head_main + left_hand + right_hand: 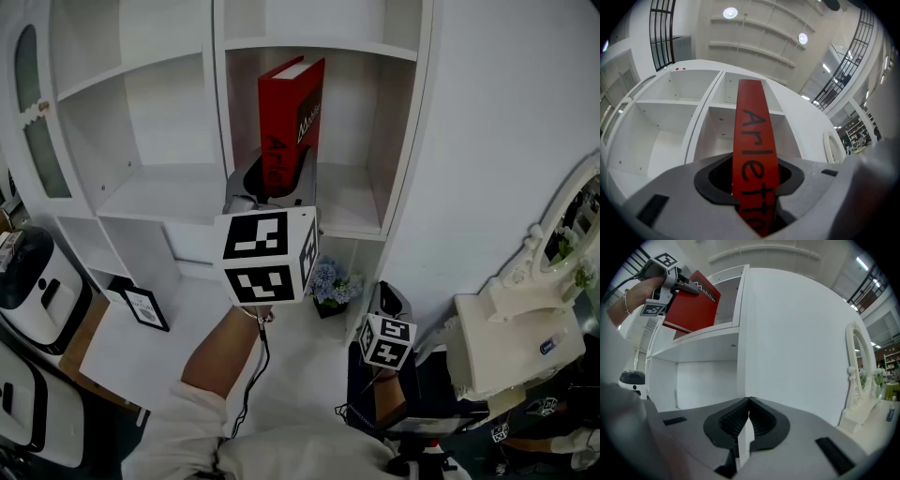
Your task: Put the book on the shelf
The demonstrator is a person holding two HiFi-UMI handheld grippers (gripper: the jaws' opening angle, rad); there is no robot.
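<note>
A red book (289, 117) with black lettering on its spine stands upright in the middle compartment of the white shelf unit (178, 192), its lower end a little above the shelf board. My left gripper (267, 187) is shut on the book's lower part. In the left gripper view the spine (753, 154) runs up between the jaws. My right gripper (388, 302) hangs low at the right, away from the shelf, its jaws shut with nothing in them (749, 400). The right gripper view shows the book (691, 305) and the left gripper at the upper left.
A small pot of blue flowers (333, 281) stands in the compartment below the book. A black picture frame (145, 307) leans on the low surface at the left. A white dressing table with a mirror (525, 328) stands at the right, and a white appliance (37, 295) at the far left.
</note>
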